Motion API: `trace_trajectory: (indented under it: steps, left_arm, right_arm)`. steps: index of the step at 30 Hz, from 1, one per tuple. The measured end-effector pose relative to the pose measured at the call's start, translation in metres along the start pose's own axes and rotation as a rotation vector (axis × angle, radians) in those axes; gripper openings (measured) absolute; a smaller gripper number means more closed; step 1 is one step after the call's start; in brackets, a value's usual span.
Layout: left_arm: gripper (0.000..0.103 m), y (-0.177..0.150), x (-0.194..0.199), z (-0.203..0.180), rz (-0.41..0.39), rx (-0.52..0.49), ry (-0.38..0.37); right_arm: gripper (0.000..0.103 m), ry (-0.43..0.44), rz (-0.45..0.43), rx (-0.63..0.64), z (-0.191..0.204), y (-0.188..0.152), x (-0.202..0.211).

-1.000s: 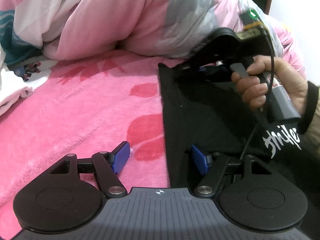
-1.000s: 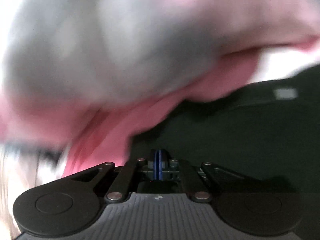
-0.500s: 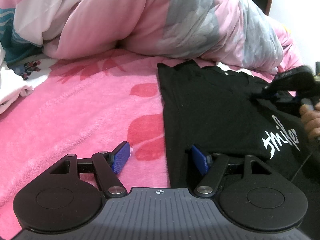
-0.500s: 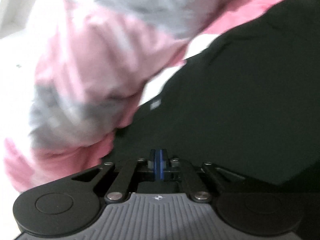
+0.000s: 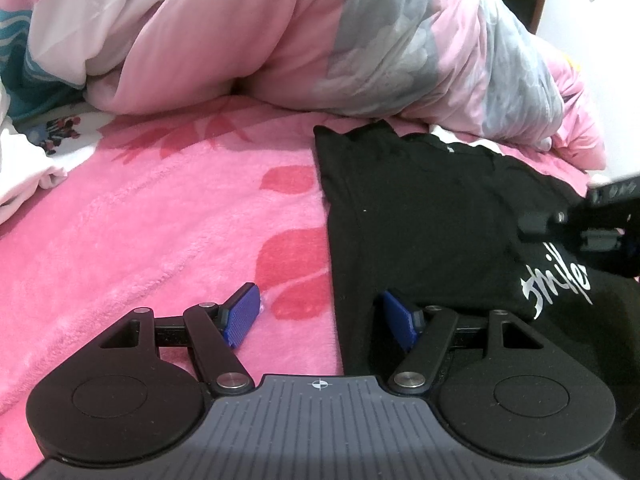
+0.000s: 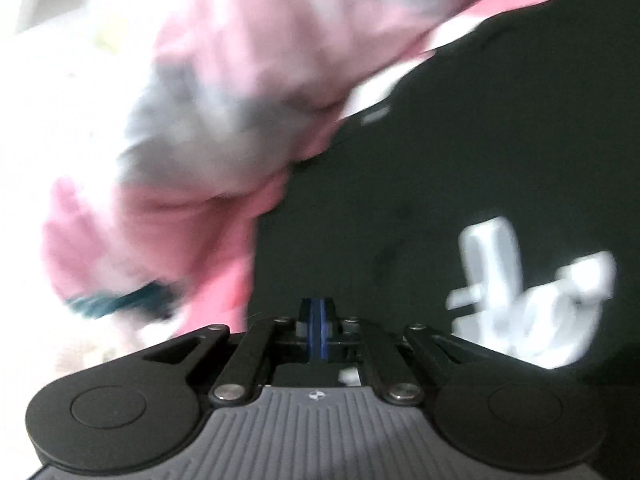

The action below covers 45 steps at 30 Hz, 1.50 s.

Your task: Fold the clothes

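Pink blanket [image 5: 160, 216], right claw [image 5: 536, 226] farther right.

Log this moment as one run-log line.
left claw: open, straddling black shirt edge | right claw: shut, empty, above shirt | bed: pink blanket

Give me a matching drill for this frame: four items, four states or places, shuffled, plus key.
Items:
1. left gripper
2. right gripper
3. black T-shirt
4. pink and grey quilt

States or places:
A. bunched up at the far side of the bed
B. pads pressed together, nothing between them
C. jaws apart, straddling the garment's left edge
D. lying flat on the pink blanket, white lettering showing

Pairs: 1-C, 2-B, 3-D, 4-A
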State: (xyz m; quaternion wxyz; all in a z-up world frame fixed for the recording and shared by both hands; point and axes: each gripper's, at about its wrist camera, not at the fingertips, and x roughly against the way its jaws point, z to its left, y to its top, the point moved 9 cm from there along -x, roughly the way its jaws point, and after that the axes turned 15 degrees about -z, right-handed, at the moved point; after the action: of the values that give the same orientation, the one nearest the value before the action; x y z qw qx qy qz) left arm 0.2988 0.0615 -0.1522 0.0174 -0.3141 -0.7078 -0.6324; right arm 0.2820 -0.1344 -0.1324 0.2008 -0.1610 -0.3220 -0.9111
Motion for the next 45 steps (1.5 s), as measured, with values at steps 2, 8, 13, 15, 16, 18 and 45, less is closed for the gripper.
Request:
trace_trajectory:
  steps: [2,8,13,15,16,18,45]
  left_arm:
    - [0.069,0.002,0.003,0.002,-0.004,0.027,-0.016]
    - [0.069,0.010,0.014,0.022,-0.022,0.162,-0.045]
    - [0.069,0.012,0.013,0.022,-0.022,0.151,-0.036]
    - [0.069,0.012,0.013,0.020,-0.022,0.140,-0.040]
    - [0.069,0.012,0.014,0.020,-0.023,0.139,-0.041]
    - [0.069,0.012,0.013,0.022,-0.022,0.141,-0.038]
    - [0.069,0.019,0.050,-0.029,-0.135,0.038,-0.095]
  right_arm:
    - [0.003,0.084,0.070,-0.008,0.022,-0.015,-0.011]
    - [0.001,0.045,0.208,-0.099,0.001,-0.047,-0.009]
    - [0.003,0.074,0.159,-0.106,0.016,-0.039,-0.001]
    - [0.003,0.122,0.165,-0.114,0.033,-0.038,-0.014]
    - [0.003,0.116,0.178,-0.117,0.035,-0.040,-0.023]
    - [0.003,0.103,0.204,-0.123,0.039,-0.046,-0.042]
    - [0.004,-0.016,-0.196,-0.205,-0.115,0.001,0.244]
